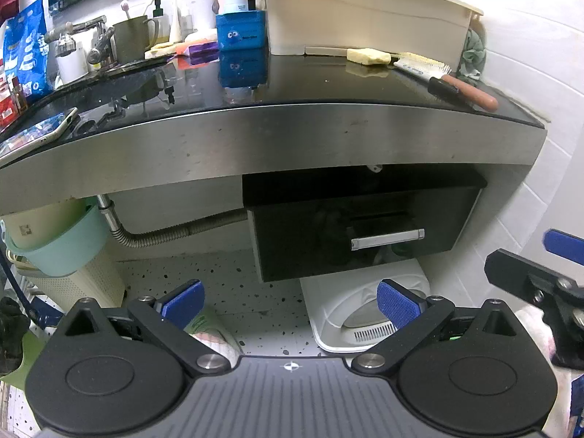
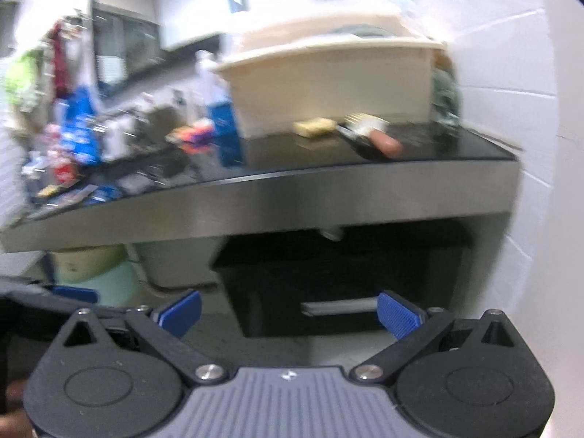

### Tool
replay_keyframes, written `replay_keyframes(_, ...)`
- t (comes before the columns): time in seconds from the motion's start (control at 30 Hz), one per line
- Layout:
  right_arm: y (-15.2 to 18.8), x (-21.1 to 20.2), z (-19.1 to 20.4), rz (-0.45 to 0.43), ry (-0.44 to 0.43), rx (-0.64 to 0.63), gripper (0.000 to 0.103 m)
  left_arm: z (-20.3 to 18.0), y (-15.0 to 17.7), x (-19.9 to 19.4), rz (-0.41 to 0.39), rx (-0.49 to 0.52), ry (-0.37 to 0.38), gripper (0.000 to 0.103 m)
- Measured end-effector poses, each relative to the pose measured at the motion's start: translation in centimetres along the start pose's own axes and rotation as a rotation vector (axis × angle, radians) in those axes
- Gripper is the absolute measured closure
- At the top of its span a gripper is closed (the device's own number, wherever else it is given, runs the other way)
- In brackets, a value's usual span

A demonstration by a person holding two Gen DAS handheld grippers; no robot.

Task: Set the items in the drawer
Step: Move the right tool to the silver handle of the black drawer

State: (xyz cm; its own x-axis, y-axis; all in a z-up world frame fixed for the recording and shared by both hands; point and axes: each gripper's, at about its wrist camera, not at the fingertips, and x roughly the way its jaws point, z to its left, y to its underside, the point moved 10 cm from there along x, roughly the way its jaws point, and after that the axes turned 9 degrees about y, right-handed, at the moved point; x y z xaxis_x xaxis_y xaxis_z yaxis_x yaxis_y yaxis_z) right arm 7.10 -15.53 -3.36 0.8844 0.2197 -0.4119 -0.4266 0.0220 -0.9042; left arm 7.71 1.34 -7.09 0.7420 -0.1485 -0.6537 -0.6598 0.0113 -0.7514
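Observation:
A black drawer (image 1: pixel 365 233) with a silver handle (image 1: pixel 387 238) hangs shut under the dark counter (image 1: pixel 292 84). On the counter lie a yellow sponge (image 1: pixel 368 55) and a hairbrush (image 1: pixel 438 73). My left gripper (image 1: pixel 290 303) is open and empty, below and in front of the drawer. The right gripper shows at the right edge of the left wrist view (image 1: pixel 540 273). In the blurred right wrist view my right gripper (image 2: pixel 288 314) is open and empty, facing the drawer (image 2: pixel 339 284) and its handle (image 2: pixel 339 307). The sponge (image 2: pixel 314 126) and brush (image 2: pixel 368 135) lie above.
A cream tub (image 1: pixel 365 11), a blue box (image 1: pixel 241 31), bottles, a green cup (image 1: pixel 133 36), a tap (image 1: pixel 73 33) and a phone (image 1: pixel 40 133) crowd the counter. Below are a teal basin (image 1: pixel 62 248), a hose (image 1: pixel 175 230) and a white appliance (image 1: pixel 365 314). A tiled wall (image 1: pixel 540 73) stands right.

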Motion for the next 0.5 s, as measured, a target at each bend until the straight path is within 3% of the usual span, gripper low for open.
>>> replay_keyframes(0.1, 0.0, -0.1, 0.4, -0.061, -0.068, -0.005, 0.000, 0.2, 0.1, 0.1, 0.006, -0.002, -0.001, 0.001)
replay_keyframes(0.33, 0.5, 2.1, 0.6, -0.041, -0.007, -0.129, 0.000, 0.6, 0.5, 0.3, 0.021, -0.005, 0.001, 0.001)
replay_keyframes(0.5, 1.8, 4.6, 1.0, 0.015, -0.055, -0.235, 0.000, 0.7, 0.5, 0.3, 0.022, -0.001, -0.002, 0.001)
